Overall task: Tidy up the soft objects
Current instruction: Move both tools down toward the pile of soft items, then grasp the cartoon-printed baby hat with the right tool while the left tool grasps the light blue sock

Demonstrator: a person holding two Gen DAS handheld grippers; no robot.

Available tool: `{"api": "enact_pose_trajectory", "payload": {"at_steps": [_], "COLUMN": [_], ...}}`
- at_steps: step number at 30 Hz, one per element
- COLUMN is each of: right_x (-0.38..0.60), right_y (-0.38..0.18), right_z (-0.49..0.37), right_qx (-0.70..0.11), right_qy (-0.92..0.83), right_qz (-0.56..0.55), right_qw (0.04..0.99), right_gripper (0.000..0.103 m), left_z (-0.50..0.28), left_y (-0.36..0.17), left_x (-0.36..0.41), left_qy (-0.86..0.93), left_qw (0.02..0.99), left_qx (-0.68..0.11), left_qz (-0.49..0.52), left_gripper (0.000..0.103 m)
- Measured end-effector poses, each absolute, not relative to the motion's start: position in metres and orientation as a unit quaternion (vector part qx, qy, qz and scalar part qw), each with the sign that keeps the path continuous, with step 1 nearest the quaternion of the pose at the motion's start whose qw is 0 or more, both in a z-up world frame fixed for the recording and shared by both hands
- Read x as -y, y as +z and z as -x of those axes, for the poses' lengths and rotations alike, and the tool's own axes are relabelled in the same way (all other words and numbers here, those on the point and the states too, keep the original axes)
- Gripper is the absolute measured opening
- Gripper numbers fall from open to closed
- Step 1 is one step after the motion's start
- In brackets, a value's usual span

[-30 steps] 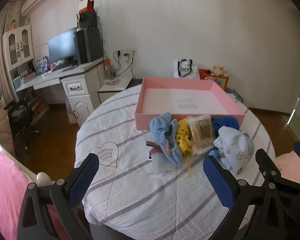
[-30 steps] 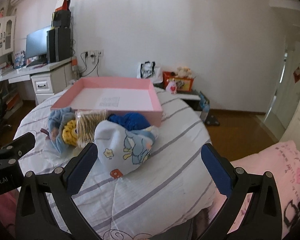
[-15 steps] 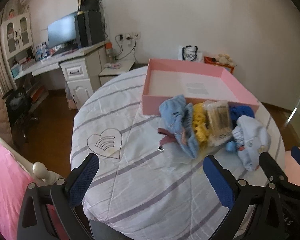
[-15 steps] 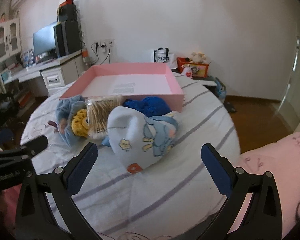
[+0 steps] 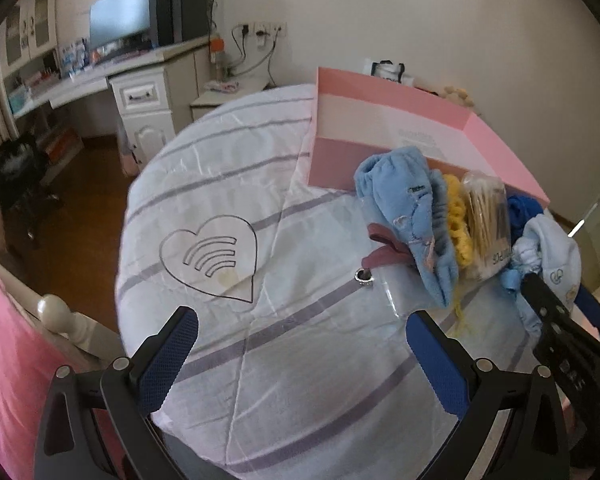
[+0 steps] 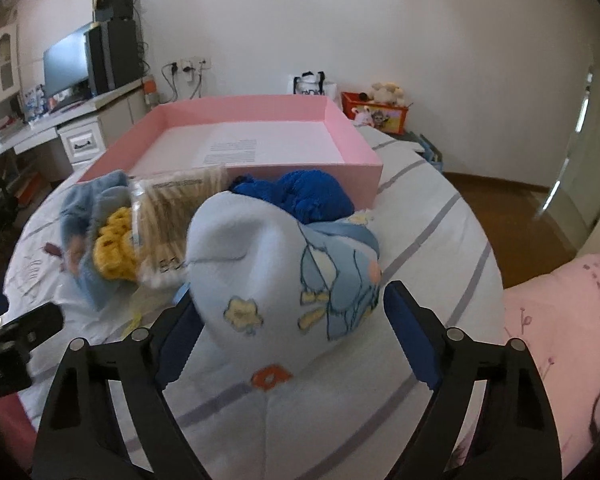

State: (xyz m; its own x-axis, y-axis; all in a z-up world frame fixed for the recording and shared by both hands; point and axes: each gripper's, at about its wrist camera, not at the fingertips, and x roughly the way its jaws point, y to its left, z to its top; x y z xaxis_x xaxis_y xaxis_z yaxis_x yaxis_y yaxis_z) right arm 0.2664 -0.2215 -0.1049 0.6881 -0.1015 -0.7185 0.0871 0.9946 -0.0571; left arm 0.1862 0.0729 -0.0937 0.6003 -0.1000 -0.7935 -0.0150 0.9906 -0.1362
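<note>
A pile of soft things lies on the round table in front of a shallow pink box (image 6: 352, 128). It holds a pale blue printed baby hat (image 6: 284, 276), a dark blue knit (image 6: 304, 196), a pack of cotton swabs (image 6: 180, 204), a yellow crochet piece (image 6: 114, 248) and a light blue sock-like cloth (image 5: 404, 200). My right gripper (image 6: 296, 340) straddles the baby hat and its jaws are closing; the right pad (image 6: 412, 344) still stands a little off the fabric. My left gripper (image 5: 300, 356) is open over bare tablecloth, left of the pile.
The striped tablecloth (image 5: 228, 184) bears a heart drawing (image 5: 210, 256). A clear pouch with a metal snap (image 5: 364, 277) lies under the blue cloth. Pink bedding (image 6: 560, 320) borders the table on the right, a bed post (image 5: 54, 308) on the left. A desk with a monitor (image 5: 120, 20) stands behind.
Both grippers have sunk towards the table. The right one came forward until the baby hat sits between its fingers, and its jaws have narrowed. The left one now looks further left of the pile.
</note>
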Motion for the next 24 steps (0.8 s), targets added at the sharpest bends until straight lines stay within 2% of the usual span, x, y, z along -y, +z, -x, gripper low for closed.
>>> {"api": "enact_pose_trajectory", "payload": {"at_steps": [5,8,24], "right_x": [0.231,0.237,0.278], "right_y": [-0.104,-0.103,-0.083], "right_z": [-0.273,-0.272,-0.257], "right_qx": [-0.385,-0.386,-0.358], "right_qy": [-0.048,-0.042,-0.069], "right_qz": [-0.018,-0.021,-0.049], "right_qw": [0.922,0.921,0.930], "right_gripper": [0.073,0.069,0.067], "left_z": [-0.192,-0.192,-0.189], "left_y": [-0.096,-0.095,-0.064], "left_x": [-0.078,-0.076,-0.042], "left_qy": [-0.028,-0.027,-0.036], "left_qw": [0.888,0.888,0.918], "left_qx": [-0.454,-0.455,-0.392], "left_qz": [0.068,0.064,0.049], "left_gripper": [0.103,0.103,0.103]}}
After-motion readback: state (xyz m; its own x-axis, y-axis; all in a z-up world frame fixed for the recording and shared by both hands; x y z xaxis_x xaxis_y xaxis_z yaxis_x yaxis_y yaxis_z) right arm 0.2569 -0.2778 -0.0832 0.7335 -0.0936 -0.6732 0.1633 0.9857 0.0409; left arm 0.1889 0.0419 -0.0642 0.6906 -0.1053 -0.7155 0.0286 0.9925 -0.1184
